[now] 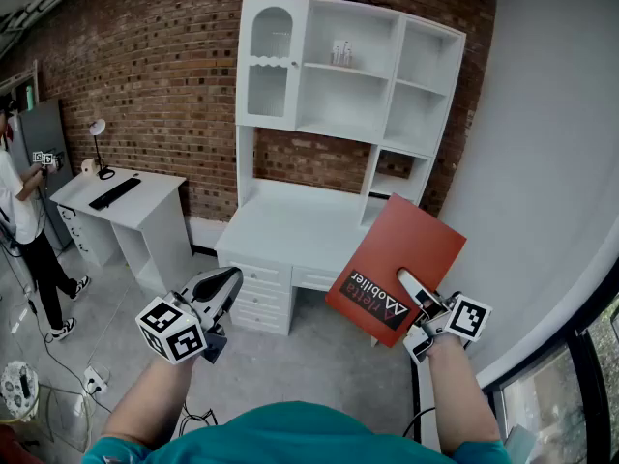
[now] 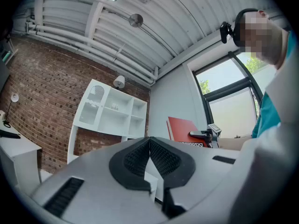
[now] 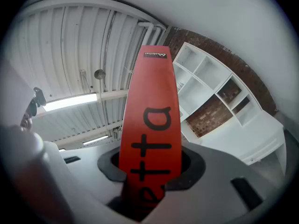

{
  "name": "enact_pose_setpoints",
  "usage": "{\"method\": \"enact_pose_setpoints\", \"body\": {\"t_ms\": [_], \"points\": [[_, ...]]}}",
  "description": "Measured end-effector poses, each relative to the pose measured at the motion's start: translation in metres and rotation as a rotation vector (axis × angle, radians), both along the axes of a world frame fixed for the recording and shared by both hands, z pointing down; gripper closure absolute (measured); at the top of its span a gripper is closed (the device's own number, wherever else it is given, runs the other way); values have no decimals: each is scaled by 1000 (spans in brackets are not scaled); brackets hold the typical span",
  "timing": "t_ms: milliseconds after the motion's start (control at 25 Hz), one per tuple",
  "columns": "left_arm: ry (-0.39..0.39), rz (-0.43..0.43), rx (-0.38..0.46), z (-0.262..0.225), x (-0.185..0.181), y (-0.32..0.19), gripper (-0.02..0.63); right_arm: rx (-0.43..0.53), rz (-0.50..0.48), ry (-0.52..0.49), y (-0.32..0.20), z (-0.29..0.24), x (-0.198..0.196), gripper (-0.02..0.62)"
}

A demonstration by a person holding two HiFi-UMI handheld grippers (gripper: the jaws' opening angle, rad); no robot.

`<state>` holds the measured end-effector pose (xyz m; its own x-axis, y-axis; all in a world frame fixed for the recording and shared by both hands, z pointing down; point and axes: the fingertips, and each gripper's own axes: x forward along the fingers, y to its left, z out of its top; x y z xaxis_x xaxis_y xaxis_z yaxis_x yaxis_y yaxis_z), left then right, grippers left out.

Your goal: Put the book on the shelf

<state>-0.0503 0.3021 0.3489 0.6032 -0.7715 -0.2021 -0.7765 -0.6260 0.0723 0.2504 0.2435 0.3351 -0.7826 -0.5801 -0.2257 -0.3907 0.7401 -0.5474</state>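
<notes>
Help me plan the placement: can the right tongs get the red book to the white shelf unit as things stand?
Probably, after stepping closer: the right tongs grip the red book and nothing blocks the white shelf unit.

- The book is thin with a plain red cover. A black band with white lettering runs across its lower end.
- It hangs in the air, tilted with one corner up, and is clamped at its lower edge by the right gripper. It is in front of the shelf's lower right side and apart from it.
- The shelf is a tall white unit against a brick wall. It has open compartments, an arched door at the upper left, and a desk top with drawers below.
</notes>
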Motion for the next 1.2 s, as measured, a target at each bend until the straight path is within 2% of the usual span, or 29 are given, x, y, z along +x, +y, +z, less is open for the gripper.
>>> {"method": "enact_pose_setpoints", "body": {"t_ms": [480,800,1040,1200], "points": [[3,-32,-19,6,60,-4,589,-8,-56,-26,-2,7,56,422],[-14,-17,-19,4,101,-9,591,-7,-66,-31,-9,4,79,420],[-18,-12,-25,8,113,-18,589,-10,-79,-39,-19,7,85,420],[-26,-13,-43,17,103,-30,589,-18,-85,-41,-38,12,74,420]]}}
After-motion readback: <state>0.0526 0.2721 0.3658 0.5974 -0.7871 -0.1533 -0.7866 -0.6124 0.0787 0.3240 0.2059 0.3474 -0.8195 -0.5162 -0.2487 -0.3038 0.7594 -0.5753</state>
